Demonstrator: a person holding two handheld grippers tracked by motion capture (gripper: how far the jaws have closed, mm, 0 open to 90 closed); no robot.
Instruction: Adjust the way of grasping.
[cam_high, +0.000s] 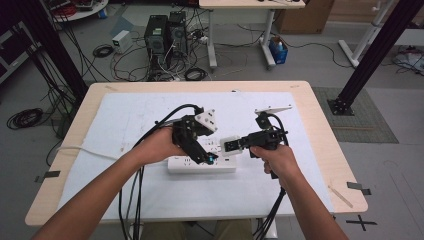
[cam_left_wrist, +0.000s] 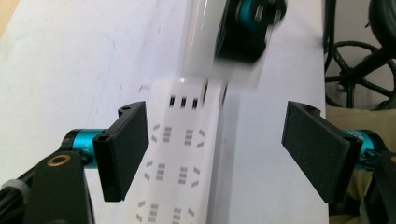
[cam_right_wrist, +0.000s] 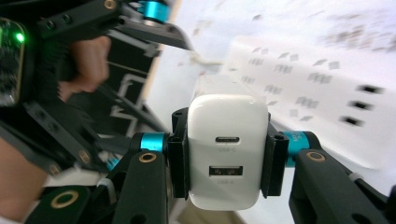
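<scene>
Right claw (cam_right_wrist: 227, 154) grips a white plastic USB charger (cam_right_wrist: 227, 149) level above the white power strip (cam_high: 201, 163); left claw (cam_left_wrist: 219, 154), jaws released, straddles the strip.

Layout on the tabletop

A power strip (cam_high: 201, 164) is laid on a sheet (cam_high: 125, 120) spread over the tabletop (cam_high: 320, 120), near its middle. The left claw (cam_high: 202, 152) is set over the strip's left part; a charger (cam_high: 230, 145) is held just above the strip's right end by the right claw (cam_high: 235, 145). Computer towers (cam_high: 165, 35) are placed on the floor behind the tabletop.
</scene>
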